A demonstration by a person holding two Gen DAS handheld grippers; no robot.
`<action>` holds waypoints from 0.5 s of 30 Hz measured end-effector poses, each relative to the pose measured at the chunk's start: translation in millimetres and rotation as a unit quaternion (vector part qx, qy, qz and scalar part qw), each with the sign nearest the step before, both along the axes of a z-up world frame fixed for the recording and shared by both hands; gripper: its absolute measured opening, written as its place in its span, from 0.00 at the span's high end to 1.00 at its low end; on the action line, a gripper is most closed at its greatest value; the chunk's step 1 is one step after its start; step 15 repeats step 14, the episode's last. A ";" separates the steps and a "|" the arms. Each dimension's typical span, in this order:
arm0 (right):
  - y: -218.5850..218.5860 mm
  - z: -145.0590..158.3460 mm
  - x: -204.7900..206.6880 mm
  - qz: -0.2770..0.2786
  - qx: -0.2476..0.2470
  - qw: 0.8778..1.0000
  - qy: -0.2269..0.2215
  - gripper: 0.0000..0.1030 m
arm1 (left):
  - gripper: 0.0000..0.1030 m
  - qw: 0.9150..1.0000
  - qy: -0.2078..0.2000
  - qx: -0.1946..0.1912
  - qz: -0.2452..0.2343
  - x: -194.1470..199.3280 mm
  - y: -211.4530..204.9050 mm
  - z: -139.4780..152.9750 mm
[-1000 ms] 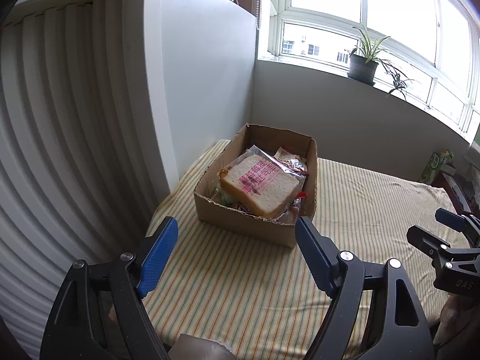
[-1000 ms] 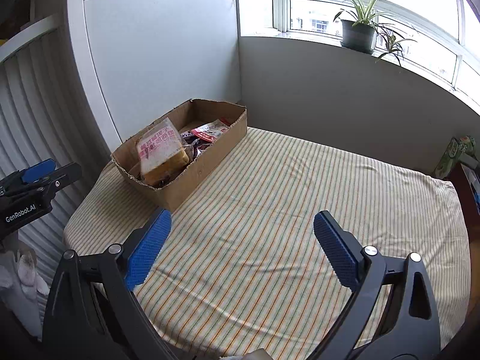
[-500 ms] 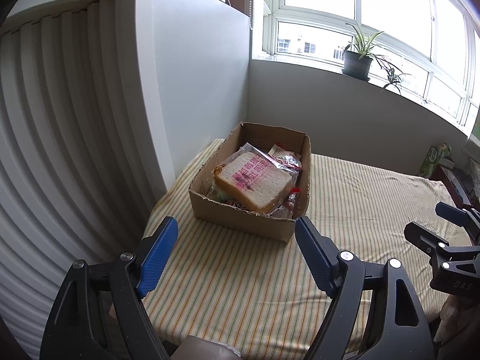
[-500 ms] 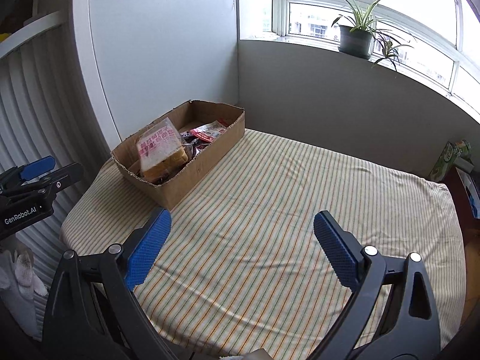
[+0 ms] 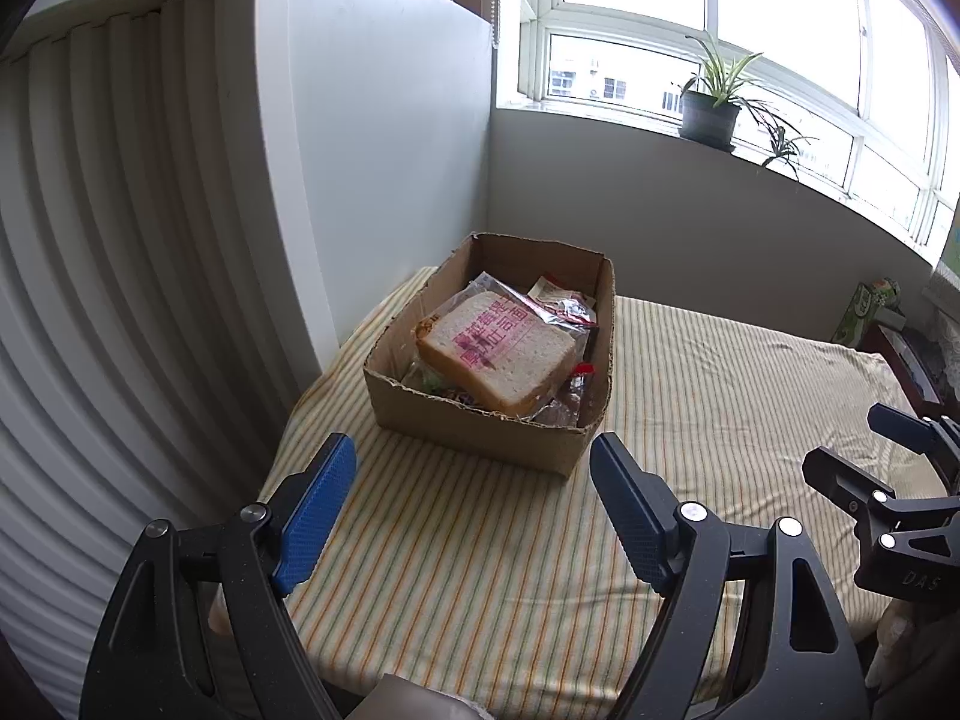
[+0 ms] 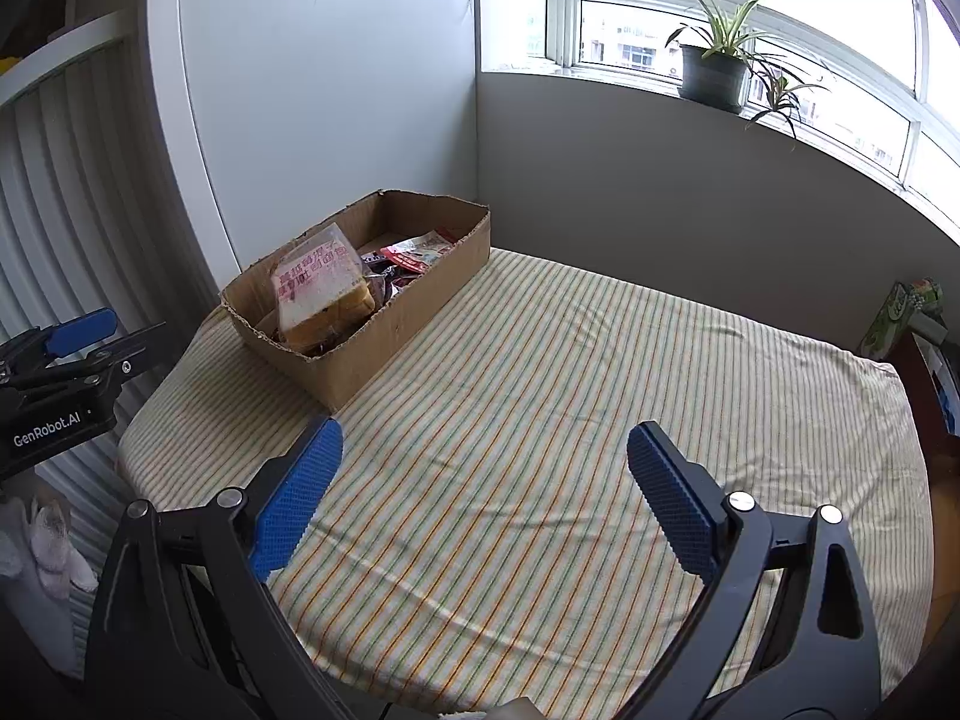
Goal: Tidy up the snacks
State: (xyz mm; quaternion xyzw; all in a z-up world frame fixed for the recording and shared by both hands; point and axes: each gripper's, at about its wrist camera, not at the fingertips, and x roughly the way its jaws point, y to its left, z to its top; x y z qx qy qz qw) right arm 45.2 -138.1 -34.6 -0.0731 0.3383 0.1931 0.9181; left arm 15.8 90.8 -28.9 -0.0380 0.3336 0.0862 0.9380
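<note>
**Striped table, one box on it**

So the table (image 6: 540, 420) has a cream cloth with thin orange and green stripes, a bit wrinkled. Only thing sitting directly on it is a torn-edged cardboard box (image 5: 480, 432), just ahead of the left tongs, ahead-left of the right ones, at the far corner by the wall

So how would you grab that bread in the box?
Pinch the bagged bread slice across its two crust sides, coming from above. It lies tilted on top of the other snacks, above the cardboard box walls, so its edges are probably free.
</note>
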 end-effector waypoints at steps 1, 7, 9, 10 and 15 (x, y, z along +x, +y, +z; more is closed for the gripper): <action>0.5 -0.4 -0.2 0.000 0.000 1.000 0.000 0.05 | 0.22 1.000 0.000 0.001 0.001 -0.1 -0.1 0.0; 0.3 -3.2 -0.1 -0.001 -0.002 1.000 0.004 0.05 | 0.22 1.000 -0.001 0.004 -0.003 -0.2 -1.7 -2.2; -0.3 -4.0 -0.1 -0.004 0.000 1.000 0.005 0.05 | 0.22 1.000 -0.003 0.004 -0.002 -1.0 -2.1 -2.8; -1.2 -4.2 0.1 -0.005 0.000 1.000 0.006 0.05 | 0.22 1.000 -0.003 0.003 -0.003 -1.1 -2.1 -3.1; -3.3 -5.4 1.3 -0.009 -0.001 1.000 0.007 0.05 | 0.22 1.000 -0.001 0.005 -0.005 -0.8 -3.3 -4.9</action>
